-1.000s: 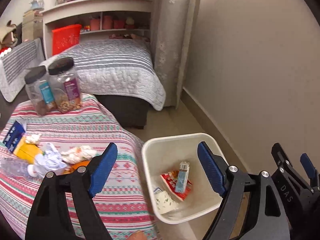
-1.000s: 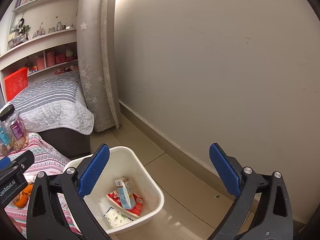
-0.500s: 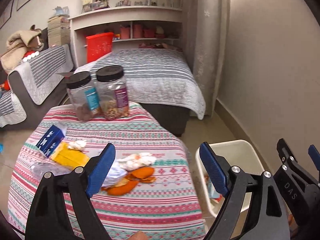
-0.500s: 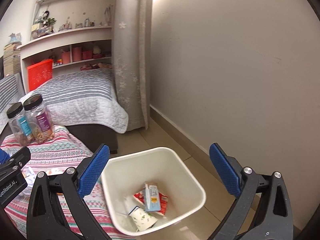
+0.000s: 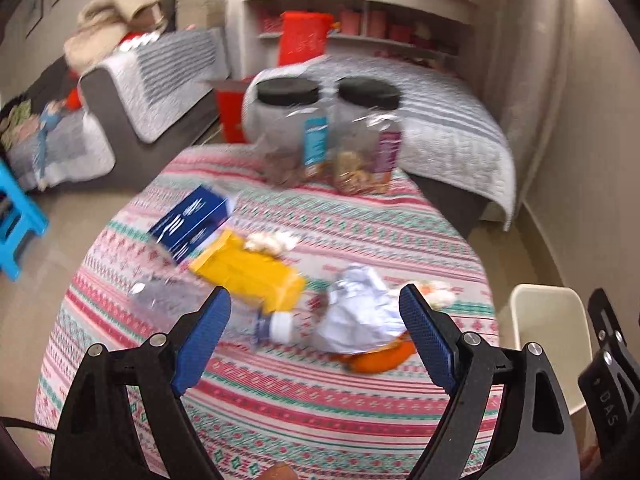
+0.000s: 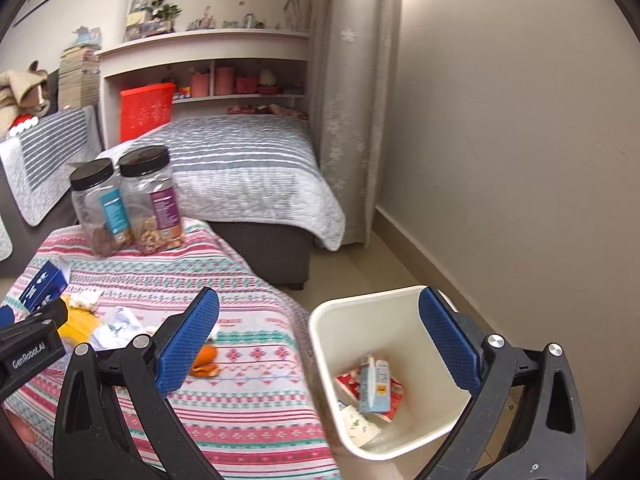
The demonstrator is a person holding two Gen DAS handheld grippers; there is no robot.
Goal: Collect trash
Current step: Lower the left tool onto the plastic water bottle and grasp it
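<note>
The left gripper (image 5: 312, 332) has its jaws wide apart and holds nothing. It points down at the trash on the table (image 5: 320, 408). The right gripper (image 6: 320, 340) is wide apart too, and empty. It hangs by the table's right edge, partly over the bin (image 6: 400, 304).

The trash lies in a heap on the left half of the table. There is a crumpled wrapper (image 5: 360, 312) on top of some orange peel (image 5: 376, 360). Just left of it lies a clear bottle (image 5: 192, 304) with a white cap. A yellow pack (image 5: 248, 268) and a blue box (image 5: 192, 224) sit behind, with a small paper ball (image 5: 268, 242) beside them. Two jars (image 5: 328, 136) stand at the far edge; they look like food, not trash.

The bin stands on the floor, just by the table's right edge. It already has a carton (image 6: 374, 384) and some packs in it.

I think the next step is to grab one piece. The wrapper sits nearest between the left jaws, so go straight down over it. Close slowly, because it is soft and light. Keep the tips off the cloth, or it may bunch up.
</note>
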